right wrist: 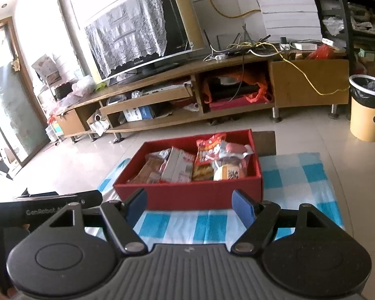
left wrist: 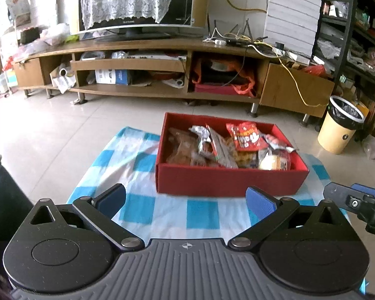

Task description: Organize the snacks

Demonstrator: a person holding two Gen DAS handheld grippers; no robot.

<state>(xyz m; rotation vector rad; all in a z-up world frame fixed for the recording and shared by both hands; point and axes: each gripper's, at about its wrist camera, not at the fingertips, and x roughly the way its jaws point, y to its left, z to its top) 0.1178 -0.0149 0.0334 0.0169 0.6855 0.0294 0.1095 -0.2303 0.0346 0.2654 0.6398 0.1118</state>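
Red cardboard box [left wrist: 231, 180] sits on the blue-and-white checked cloth [left wrist: 167, 215] that covers the worktop, and the snack packets [left wrist: 227, 145] lie piled inside it. The near wall of the box stands just ahead of both tools. Left hand-held gripper [left wrist: 186, 200] has its fingers spread wide and holds nothing. Right hand-held gripper [right wrist: 190, 205] is also spread and empty. Bare cloth lies between the fingers and the box.
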